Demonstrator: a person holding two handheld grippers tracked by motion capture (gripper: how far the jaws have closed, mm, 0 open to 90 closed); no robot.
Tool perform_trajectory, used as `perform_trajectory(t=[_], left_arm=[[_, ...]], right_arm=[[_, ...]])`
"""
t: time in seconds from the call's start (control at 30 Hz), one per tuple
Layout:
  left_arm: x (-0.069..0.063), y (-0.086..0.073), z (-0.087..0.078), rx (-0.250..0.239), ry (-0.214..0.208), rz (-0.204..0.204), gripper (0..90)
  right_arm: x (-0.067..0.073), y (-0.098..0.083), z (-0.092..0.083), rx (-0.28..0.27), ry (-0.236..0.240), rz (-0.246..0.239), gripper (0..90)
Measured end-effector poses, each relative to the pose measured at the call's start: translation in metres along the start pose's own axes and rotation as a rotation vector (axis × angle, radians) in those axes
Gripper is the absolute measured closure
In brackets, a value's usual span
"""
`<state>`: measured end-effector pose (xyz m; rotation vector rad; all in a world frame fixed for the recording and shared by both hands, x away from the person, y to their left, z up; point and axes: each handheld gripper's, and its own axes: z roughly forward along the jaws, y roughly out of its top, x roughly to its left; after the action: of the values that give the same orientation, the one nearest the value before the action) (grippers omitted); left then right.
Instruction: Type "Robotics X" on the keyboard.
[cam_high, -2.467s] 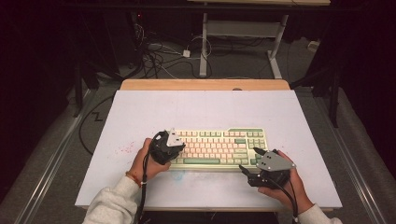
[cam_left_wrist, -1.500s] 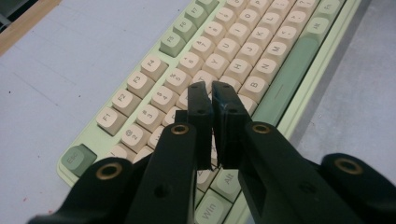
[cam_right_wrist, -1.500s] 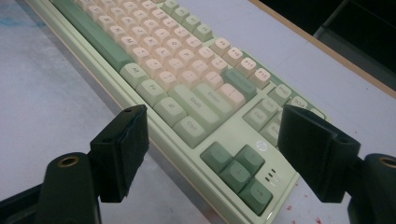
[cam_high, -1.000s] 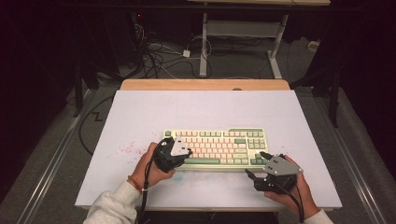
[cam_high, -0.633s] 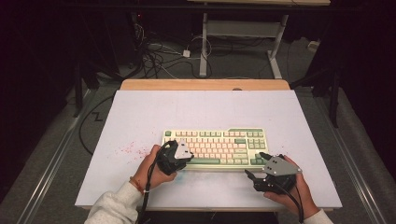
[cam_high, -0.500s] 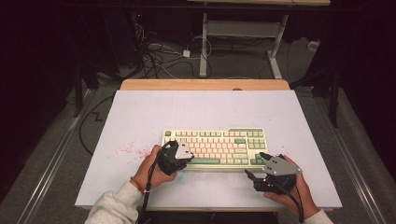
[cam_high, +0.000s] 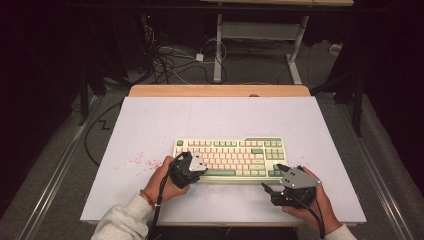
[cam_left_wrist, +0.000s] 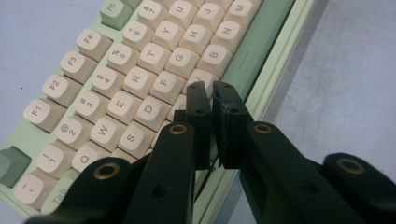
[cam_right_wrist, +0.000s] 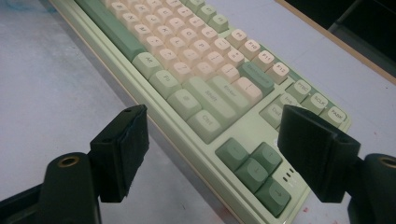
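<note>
Table (cam_high: 150, 120) white, pale green keyboard (cam_high: 235, 150) near its front edge; left gripper (cam_left_wrist: 211, 93) pressed together over lower letter keys, pinching nothing; right gripper (cam_right_wrist: 210, 140) spread wide beside arrow keys (cam_right_wrist: 254, 165)

A big table (cam_high: 220, 120) has a pale white top. Its far edge is a strip of light brown wood. One keyboard (cam_high: 235, 150) lies flat on it, near the front and a bit to the right. The keyboard is light green with cream keys and some darker green keys. Small red specks (cam_high: 142, 161) mark the top, just left of the keyboard.
</note>
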<state>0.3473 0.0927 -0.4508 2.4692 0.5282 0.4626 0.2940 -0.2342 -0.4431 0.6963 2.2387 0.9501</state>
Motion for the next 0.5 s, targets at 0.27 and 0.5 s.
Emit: perform_trajectory(t=[0.27,0.5], left_arm=[[0.0,0.001,-0.006,-0.026,0.011,0.007,84.1],[0.002,0.003,-0.013,-0.055,0.028,0.001,82.6]], right_arm=[[0.0,0.0,0.0,0.003,0.003,-0.005,24.9],[-0.001,0.0,-0.001,0.002,-0.004,-0.004,24.9]])
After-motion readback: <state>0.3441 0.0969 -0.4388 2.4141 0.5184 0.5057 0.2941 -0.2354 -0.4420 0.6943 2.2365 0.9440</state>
